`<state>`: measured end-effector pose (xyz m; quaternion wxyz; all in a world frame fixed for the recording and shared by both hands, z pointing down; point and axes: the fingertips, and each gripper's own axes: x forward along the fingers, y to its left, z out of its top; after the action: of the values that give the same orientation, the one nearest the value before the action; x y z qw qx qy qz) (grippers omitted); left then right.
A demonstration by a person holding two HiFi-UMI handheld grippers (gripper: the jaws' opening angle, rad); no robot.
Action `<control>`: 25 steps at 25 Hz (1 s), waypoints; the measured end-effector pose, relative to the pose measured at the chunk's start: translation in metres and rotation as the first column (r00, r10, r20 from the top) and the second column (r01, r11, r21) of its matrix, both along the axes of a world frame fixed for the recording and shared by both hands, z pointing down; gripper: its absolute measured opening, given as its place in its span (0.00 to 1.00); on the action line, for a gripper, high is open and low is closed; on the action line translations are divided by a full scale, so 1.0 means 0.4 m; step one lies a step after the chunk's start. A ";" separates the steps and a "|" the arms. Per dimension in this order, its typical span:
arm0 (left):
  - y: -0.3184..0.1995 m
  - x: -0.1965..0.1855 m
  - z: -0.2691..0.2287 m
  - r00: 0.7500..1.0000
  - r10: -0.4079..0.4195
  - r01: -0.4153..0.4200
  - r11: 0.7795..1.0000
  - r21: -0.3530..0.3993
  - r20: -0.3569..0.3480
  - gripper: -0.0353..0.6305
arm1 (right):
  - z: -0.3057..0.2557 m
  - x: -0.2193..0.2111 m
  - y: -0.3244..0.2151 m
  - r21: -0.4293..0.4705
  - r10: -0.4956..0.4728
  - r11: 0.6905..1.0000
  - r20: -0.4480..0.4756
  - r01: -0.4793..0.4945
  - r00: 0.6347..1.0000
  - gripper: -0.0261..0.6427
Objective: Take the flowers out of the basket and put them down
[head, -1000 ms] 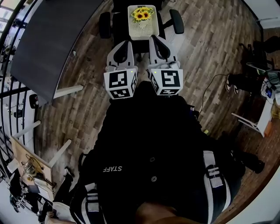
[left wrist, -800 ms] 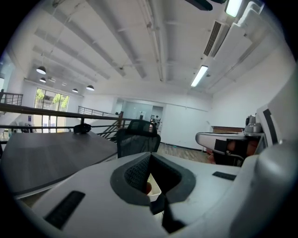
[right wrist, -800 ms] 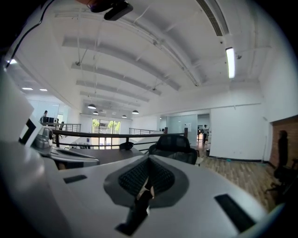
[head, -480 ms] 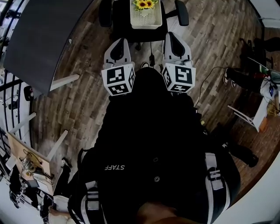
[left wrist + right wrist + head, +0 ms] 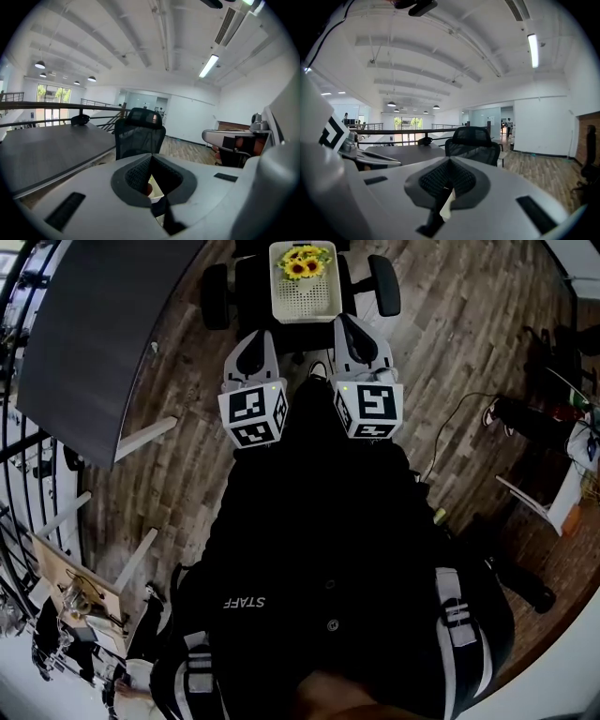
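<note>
A white perforated basket stands on the seat of a black office chair, with yellow sunflowers lying at its far end. My left gripper and right gripper hover side by side just short of the basket, pointing at it, touching neither it nor the flowers. In the left gripper view the jaws meet at the tip with nothing between them. The right gripper is likewise shut and empty. Both gripper views look over the chair's backrest into the room.
A large grey table fills the left side. The chair's armrests flank the basket. A cable and bags lie on the wooden floor at the right. The person's black jacket fills the lower middle.
The two grippers spread apart from each other, then edged slightly closer again, staying short of the basket. Both stayed shut and empty. The flowers have not moved.
</note>
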<state>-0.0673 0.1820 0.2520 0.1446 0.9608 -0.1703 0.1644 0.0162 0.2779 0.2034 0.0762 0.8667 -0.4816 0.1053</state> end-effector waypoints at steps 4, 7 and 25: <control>0.001 0.159 -0.008 0.999 0.040 -0.040 0.999 0.012 -0.016 0.05 | 0.022 0.125 -0.031 -0.022 -0.036 0.999 0.021 0.037 0.999 0.06; -0.006 0.257 0.020 0.999 0.030 -0.030 1.000 0.002 0.014 0.05 | 0.055 0.212 -0.044 -0.033 -0.052 0.998 0.051 0.054 0.997 0.06; -0.059 0.502 0.348 0.979 0.013 0.012 0.993 -0.118 0.204 0.05 | 0.343 0.474 -0.149 -0.130 -0.045 0.989 0.195 0.071 0.980 0.06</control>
<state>0.1334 0.1586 0.3911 0.1833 0.9285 -0.1740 0.2720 0.2060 0.2183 0.3405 0.0919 0.8309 -0.5035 0.2185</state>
